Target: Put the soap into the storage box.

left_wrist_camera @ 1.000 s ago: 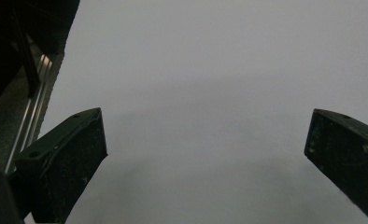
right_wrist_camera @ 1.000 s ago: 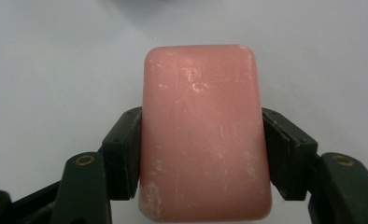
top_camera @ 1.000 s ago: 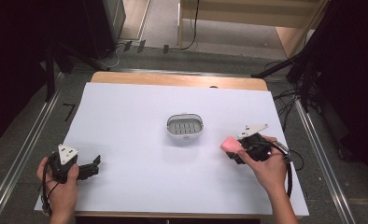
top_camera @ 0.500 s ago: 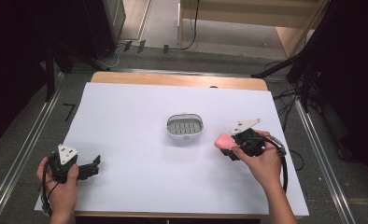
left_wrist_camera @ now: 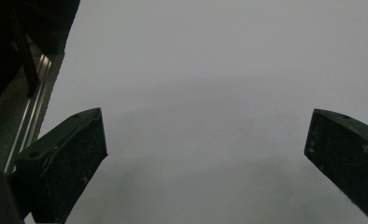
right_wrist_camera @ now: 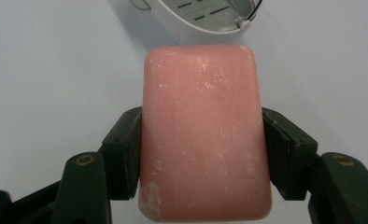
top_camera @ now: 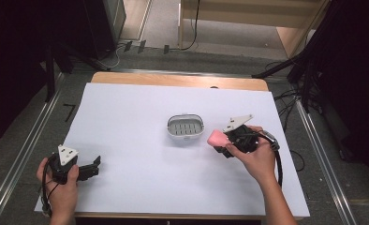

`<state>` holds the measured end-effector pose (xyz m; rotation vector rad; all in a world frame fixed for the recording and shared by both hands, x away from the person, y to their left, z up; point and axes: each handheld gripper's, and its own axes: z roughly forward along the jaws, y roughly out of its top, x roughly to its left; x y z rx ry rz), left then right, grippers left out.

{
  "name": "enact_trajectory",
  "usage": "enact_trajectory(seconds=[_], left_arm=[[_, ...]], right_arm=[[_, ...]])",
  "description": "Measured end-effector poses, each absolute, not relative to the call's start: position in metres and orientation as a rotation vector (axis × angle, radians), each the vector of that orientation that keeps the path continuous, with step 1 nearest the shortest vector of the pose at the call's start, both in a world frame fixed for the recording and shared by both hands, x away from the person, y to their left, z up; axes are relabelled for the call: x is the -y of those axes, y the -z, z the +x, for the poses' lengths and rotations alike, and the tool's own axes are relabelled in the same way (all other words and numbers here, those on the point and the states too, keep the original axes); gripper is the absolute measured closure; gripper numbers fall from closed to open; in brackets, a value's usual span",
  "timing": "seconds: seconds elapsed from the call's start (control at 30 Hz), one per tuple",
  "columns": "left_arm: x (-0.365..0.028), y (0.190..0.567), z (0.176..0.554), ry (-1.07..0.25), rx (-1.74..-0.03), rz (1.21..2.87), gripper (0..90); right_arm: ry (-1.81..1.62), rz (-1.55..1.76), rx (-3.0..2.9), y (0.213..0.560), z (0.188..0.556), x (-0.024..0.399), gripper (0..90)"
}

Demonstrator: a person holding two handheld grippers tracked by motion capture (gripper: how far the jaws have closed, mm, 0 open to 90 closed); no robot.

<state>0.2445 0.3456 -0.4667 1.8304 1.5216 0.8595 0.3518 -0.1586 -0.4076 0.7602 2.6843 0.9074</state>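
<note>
A pink bar of soap (right_wrist_camera: 204, 130) is clamped between the two jaws of my right gripper (top_camera: 220, 143), which is shut on it. In the high view the soap (top_camera: 215, 138) hangs just right of a white slotted soap dish (top_camera: 186, 128) near the middle of the table. The right gripper view has the dish (right_wrist_camera: 205, 16) just beyond the bar. At the front left corner, my left gripper (top_camera: 96, 166) rests low in the person's hand. Its own view has the jaws standing wide apart over bare white surface, with nothing between them (left_wrist_camera: 205, 154).
The white tabletop (top_camera: 140, 108) lies between metal rails (top_camera: 21, 164) on both sides. Cables (top_camera: 290, 98) trail off the right edge. A wooden strip (top_camera: 173, 79) runs along the far edge.
My right gripper has carried the soap to the left and slightly up, closer to the soap dish. The left gripper has stayed where it was.
</note>
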Motion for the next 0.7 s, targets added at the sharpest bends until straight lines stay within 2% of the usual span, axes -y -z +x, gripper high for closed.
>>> enact_trajectory(seconds=[0.7], left_arm=[[-0.346, 0.467, 0.244, -0.855, -1.523, 1.828, 0.0]], right_arm=[[-0.955, 0.643, -2.720, 0.395, 0.368, 0.131, 38.6]])
